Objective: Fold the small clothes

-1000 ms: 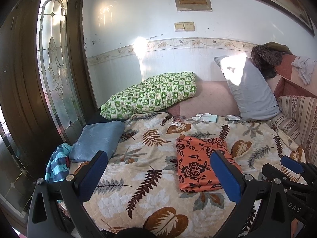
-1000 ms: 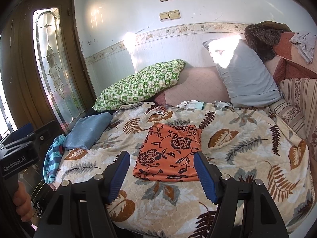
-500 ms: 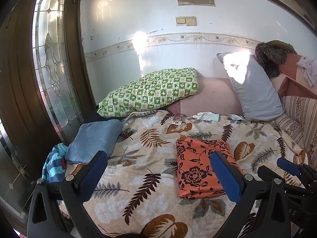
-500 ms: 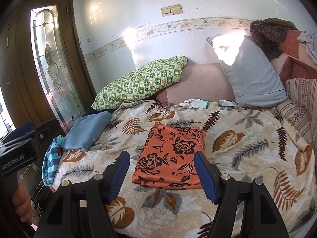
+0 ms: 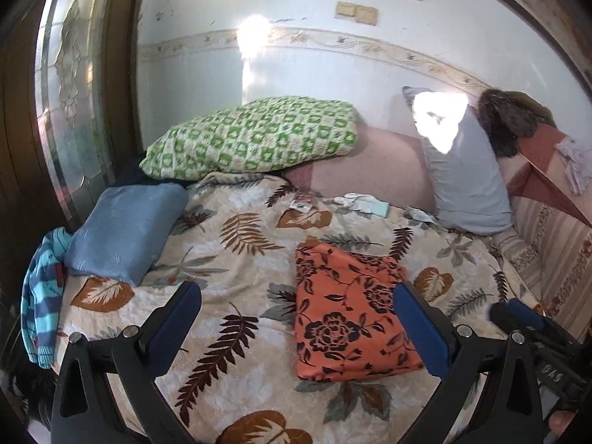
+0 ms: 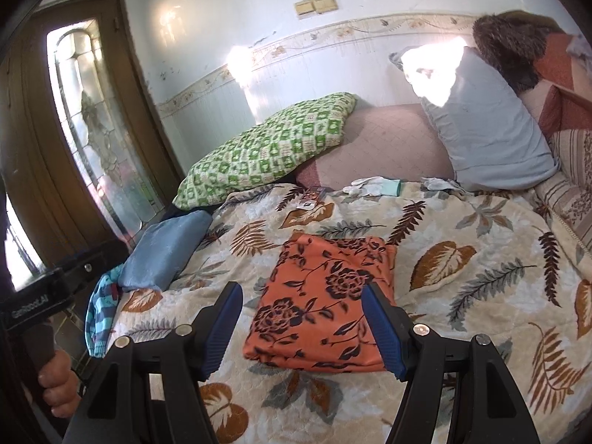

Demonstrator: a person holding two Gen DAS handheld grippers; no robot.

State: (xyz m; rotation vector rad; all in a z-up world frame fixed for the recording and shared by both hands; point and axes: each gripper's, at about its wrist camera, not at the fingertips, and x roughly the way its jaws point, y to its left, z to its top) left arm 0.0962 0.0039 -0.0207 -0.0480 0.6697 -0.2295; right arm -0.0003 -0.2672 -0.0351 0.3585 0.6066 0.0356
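Note:
An orange floral garment (image 5: 347, 310) lies folded into a neat rectangle on the leaf-patterned bedspread (image 5: 236, 266); it also shows in the right wrist view (image 6: 325, 303). My left gripper (image 5: 296, 325) is open and empty, held above the bed just in front of the garment. My right gripper (image 6: 303, 327) is open and empty, with its blue pads either side of the garment's near edge, above it. A striped blue garment (image 5: 40, 303) hangs over the bed's left edge.
A blue cushion (image 5: 125, 233) lies at the left of the bed. A green checked pillow (image 5: 251, 140) and a grey pillow (image 5: 462, 177) lean at the back wall. White gloves (image 6: 370, 187) and small cards (image 6: 310, 199) lie near the head. A wooden glass door (image 6: 96, 140) stands left.
Both grippers have moved closer to the bed and slightly lower, so the folded orange garment looks larger. The garment has not moved. Both grippers stay open.

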